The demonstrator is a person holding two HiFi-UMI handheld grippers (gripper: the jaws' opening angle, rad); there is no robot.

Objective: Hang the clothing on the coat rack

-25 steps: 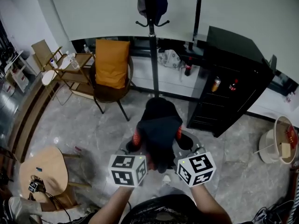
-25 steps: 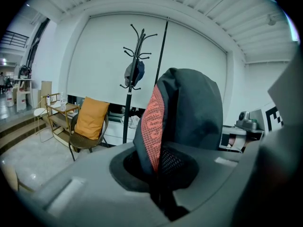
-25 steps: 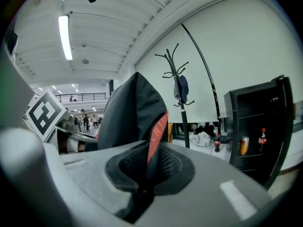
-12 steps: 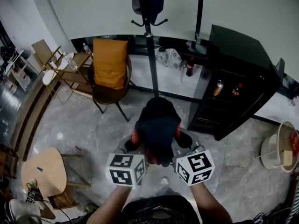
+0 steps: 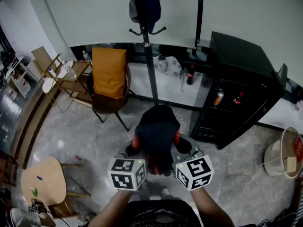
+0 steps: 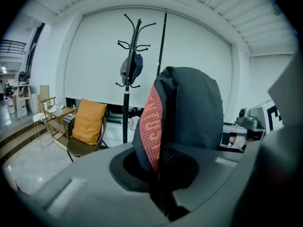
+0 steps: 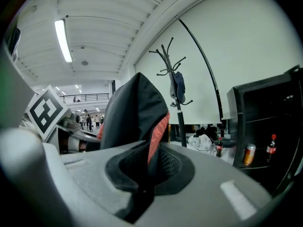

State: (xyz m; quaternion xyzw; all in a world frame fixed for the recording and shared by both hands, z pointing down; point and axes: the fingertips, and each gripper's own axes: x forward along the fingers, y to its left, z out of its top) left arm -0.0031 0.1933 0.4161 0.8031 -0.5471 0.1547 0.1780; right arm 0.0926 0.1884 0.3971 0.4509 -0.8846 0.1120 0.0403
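Black with red trim, the garment [image 5: 156,134] sits bunched in the lower middle of the head view. Our left gripper [image 5: 136,154] and right gripper [image 5: 181,151] both pinch it tight, side by side. The coat rack [image 5: 146,46] stands straight ahead, well apart, with its hooks [image 5: 161,31] higher up. We think both grippers must lift forward.
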